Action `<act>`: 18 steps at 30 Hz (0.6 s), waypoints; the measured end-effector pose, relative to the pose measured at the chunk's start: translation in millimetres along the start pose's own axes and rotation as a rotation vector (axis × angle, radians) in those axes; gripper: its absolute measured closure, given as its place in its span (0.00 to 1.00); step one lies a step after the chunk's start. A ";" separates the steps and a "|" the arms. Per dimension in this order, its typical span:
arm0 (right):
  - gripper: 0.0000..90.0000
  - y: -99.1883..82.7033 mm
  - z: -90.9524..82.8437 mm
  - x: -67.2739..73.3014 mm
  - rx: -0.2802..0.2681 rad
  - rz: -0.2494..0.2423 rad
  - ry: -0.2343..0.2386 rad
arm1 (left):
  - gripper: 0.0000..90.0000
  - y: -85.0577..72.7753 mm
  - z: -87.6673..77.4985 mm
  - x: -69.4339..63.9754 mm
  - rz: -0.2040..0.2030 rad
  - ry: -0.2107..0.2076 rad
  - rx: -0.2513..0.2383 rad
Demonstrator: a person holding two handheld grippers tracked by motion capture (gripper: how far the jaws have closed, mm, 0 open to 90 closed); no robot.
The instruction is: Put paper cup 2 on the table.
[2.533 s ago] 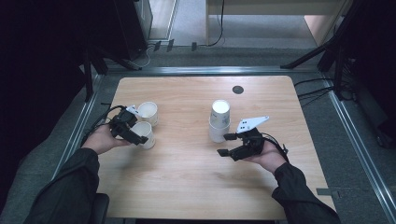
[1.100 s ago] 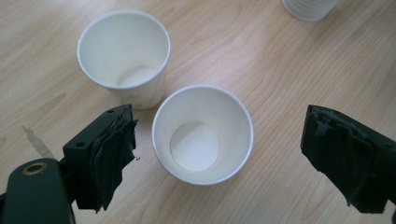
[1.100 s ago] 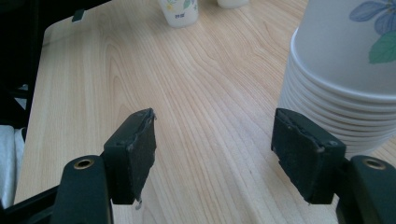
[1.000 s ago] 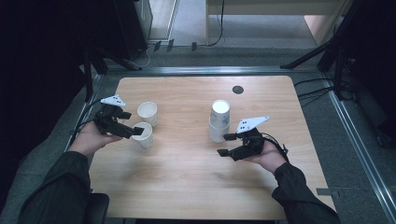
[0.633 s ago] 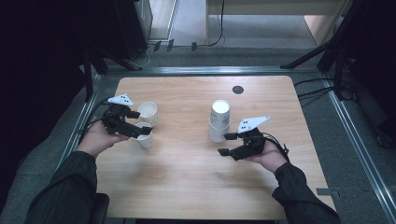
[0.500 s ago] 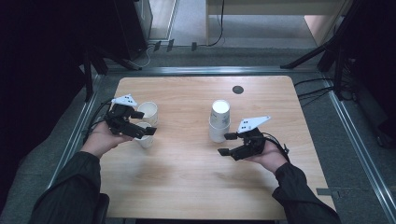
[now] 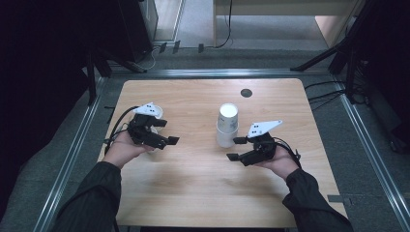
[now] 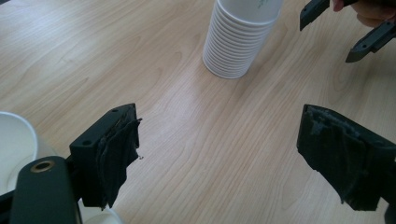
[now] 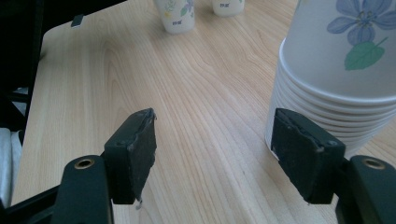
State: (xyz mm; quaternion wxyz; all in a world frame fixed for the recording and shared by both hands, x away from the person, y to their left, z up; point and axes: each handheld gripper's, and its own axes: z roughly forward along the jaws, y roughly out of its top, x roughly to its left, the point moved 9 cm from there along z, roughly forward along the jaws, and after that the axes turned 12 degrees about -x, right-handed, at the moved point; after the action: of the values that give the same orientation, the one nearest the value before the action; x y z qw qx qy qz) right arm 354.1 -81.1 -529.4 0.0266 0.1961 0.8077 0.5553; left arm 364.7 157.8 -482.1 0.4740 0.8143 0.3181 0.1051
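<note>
Cups were the things on the wooden table (image 7: 193, 193). A tall stack of paper cups (image 7: 227, 124) stood near the middle. It was white with blue flowers and a green leaf, and its top was cut off in both gripper views.

The right gripper (image 7: 238, 148) sat low on the table just beside the stack, held in the person's right hand (image 7: 278, 162). Its jaws were apart with only bare wood between them. One pad (image 9: 303, 156) was right next to the bottom of the stack, but whether it touched was hard to tell.

The left gripper (image 7: 164, 131) was well apart from the stack. Its jaws had just been closing a little, yet they stood apart with nothing between them. Under and behind it were two loose cups (image 9: 177, 16). From above the gripper hid most of them, and only a bit of white rim (image 7: 157, 112) peeked out. In the left gripper view one cup rim (image 8: 14, 149) was cut off at the edge.

A small dark round spot (image 7: 246, 92) sat on the far side of the table.
</note>
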 end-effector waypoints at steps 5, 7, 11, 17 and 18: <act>0.35 0.3 -0.5 1.4 -0.004 -0.008 0.001 | 0.15 -3.0 11.1 -11.5 0.009 -0.018 -0.001; 0.35 0.2 -0.6 1.5 -0.003 -0.009 0.001 | 0.15 -4.2 15.3 -15.9 0.019 -0.026 0.006; 0.35 -0.2 -0.8 2.5 -0.002 -0.015 0.001 | 0.15 -4.1 21.6 -24.2 0.029 -0.041 0.003; 0.35 2.9 -0.3 6.6 -0.012 -0.019 0.011 | 0.15 -6.9 33.3 -34.5 0.024 -0.058 -0.013; 0.35 3.2 -0.2 7.2 -0.013 -0.019 0.010 | 0.15 -7.7 35.3 -36.2 0.025 -0.059 -0.014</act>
State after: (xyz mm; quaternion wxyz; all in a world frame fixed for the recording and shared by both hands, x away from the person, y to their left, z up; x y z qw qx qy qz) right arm 348.4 -77.8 -525.2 0.0290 0.1854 0.8061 0.5612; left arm 350.1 113.3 -502.6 0.4876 0.8176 0.2928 0.0893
